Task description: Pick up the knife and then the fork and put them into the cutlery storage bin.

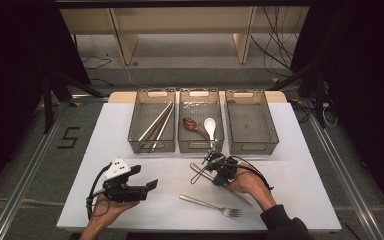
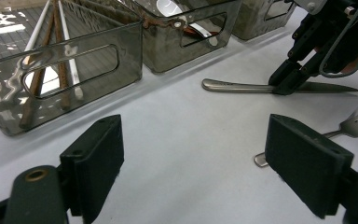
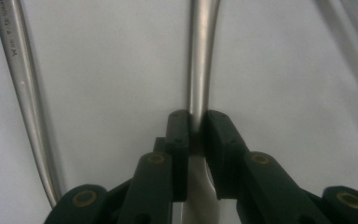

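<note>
Right now the right gripper (image 1: pixel 214 162) is clamped on a table knife (image 2: pixel 242 87) lying near the table (image 1: pixel 300 165) centre, jaws nearly shut. Left gripper (image 1: pixel 152 184) – jaws wide, holding nothing, near the front edge. Bins: left bin (image 1: pixel 152 120) w/ chopsticks (image 1: pixel 156 122); middle bin (image 1: pixel 200 120) w/ 2 spoons (image 1: pixel 210 125); right bin (image 1: pixel 250 120) bare. Fork (image 1: pixel 212 205) by the front edge.

White table (image 1: pixel 130 200); smoky grey see-through bins (image 1: pixel 252 145). A silver knife (image 2: pixel 242 86) and silver fork (image 1: pixel 210 205). Black fingers (image 3: pixel 184 154). One reddish-brown spoon (image 1: pixel 192 125), one white spoon (image 1: pixel 210 126). White and brown chopsticks (image 1: pixel 156 122).
</note>
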The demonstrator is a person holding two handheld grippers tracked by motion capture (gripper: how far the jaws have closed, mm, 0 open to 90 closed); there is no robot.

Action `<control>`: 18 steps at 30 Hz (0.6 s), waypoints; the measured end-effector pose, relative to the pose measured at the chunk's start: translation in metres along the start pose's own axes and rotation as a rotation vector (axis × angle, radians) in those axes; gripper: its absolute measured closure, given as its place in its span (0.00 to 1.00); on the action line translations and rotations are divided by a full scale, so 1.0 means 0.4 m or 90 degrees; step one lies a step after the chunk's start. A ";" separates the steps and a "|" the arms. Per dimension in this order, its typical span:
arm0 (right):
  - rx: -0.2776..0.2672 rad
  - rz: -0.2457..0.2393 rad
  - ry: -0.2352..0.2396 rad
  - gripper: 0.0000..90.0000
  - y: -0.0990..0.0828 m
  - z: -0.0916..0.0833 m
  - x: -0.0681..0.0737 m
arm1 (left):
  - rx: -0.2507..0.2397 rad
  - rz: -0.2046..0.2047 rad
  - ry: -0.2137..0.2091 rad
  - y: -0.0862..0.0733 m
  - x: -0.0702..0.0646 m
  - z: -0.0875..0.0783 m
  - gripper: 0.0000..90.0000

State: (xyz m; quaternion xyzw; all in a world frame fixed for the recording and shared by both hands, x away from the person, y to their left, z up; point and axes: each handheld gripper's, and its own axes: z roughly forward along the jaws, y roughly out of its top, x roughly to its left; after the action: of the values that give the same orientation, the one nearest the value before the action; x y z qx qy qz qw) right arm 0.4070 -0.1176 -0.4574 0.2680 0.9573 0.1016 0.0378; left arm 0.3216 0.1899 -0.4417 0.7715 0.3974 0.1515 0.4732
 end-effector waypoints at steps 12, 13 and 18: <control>-0.006 -0.025 -0.011 0.89 -0.003 -0.001 0.007 | -0.001 -0.001 0.002 -0.001 0.002 -0.001 0.21; -0.008 -0.028 -0.012 0.89 -0.003 -0.001 0.008 | -0.002 -0.001 0.002 -0.001 0.003 -0.001 0.21; -0.011 -0.035 -0.015 0.90 -0.005 -0.002 0.010 | -0.005 -0.002 0.003 -0.001 0.003 -0.002 0.21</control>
State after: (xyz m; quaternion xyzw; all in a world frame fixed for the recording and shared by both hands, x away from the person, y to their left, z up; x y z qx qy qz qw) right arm 0.4026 -0.1172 -0.4570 0.2421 0.9629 0.1059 0.0543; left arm 0.3219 0.1912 -0.4417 0.7689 0.3989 0.1541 0.4753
